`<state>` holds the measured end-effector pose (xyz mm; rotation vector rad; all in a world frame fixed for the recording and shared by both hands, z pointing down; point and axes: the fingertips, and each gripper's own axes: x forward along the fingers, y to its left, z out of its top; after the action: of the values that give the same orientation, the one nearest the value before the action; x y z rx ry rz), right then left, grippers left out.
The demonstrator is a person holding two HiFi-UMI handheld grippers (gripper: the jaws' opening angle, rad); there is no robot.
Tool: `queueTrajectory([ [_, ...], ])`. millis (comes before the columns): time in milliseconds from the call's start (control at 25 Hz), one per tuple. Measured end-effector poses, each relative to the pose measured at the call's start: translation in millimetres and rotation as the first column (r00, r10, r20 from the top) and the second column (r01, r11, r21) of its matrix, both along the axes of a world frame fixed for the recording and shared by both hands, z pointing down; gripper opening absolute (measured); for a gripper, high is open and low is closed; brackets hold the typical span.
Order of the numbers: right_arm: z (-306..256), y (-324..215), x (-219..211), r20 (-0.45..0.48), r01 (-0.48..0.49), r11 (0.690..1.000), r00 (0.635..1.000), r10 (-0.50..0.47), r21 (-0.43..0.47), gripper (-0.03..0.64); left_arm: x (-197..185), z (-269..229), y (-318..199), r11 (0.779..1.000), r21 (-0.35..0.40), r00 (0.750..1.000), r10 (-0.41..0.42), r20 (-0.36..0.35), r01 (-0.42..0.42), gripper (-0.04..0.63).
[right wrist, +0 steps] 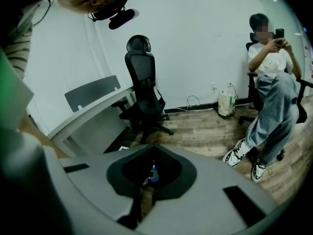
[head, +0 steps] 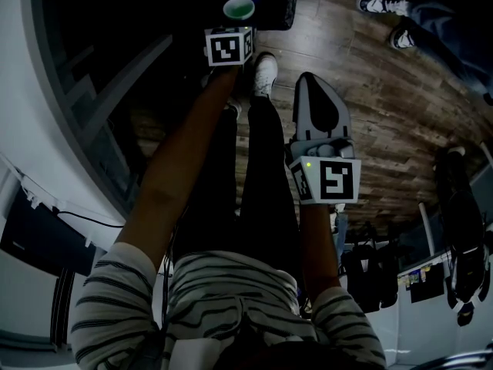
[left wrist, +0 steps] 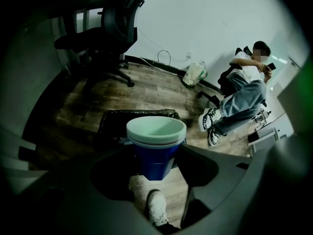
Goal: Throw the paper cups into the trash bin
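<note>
A stack of blue paper cups [left wrist: 155,153] with pale rims hangs between the jaws of my left gripper [left wrist: 156,150], which is shut on it. The cups sit just above the black-bagged trash bin [left wrist: 113,121], near its front rim. In the head view the cups [head: 239,8] show as a pale green circle beyond the left gripper [head: 234,25], beside the dark bin [head: 274,5]. My right gripper [head: 312,82] hangs lower right over the floor, its jaws together and holding nothing. In the right gripper view its jaws [right wrist: 154,147] meet, and a bit of blue shows through their gap.
My own white shoe [left wrist: 156,207] stands under the cups. A seated person [left wrist: 244,89] holding a phone is at the right, feet out on the wood floor. A black office chair [right wrist: 142,89] and a grey desk [right wrist: 93,114] stand left. A bag [right wrist: 226,104] leans on the wall.
</note>
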<state>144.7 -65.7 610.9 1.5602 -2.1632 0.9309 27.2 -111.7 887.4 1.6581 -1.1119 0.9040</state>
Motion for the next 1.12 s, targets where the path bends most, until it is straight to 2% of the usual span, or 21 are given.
queueTrajectory([
  [360,6,-2,-4,0.001,0.027,1.000,1.000,-0.027,-0.004,0.015,7,22,0,0.999,-0.033,1.000,0.025,0.000,-0.025,0.284],
  [680,19,6,-1,-0.010,0.024,0.999,1.000,-0.025,-0.035,0.015,18,36,5,0.996,-0.081,0.997,0.040,-0.065,-0.046,0.284],
  [1120,28,5,-9,0.015,0.031,0.999,0.999,-0.031,-0.038,0.015,19,54,5,0.993,-0.105,0.998,0.038,-0.050,-0.043,0.284],
])
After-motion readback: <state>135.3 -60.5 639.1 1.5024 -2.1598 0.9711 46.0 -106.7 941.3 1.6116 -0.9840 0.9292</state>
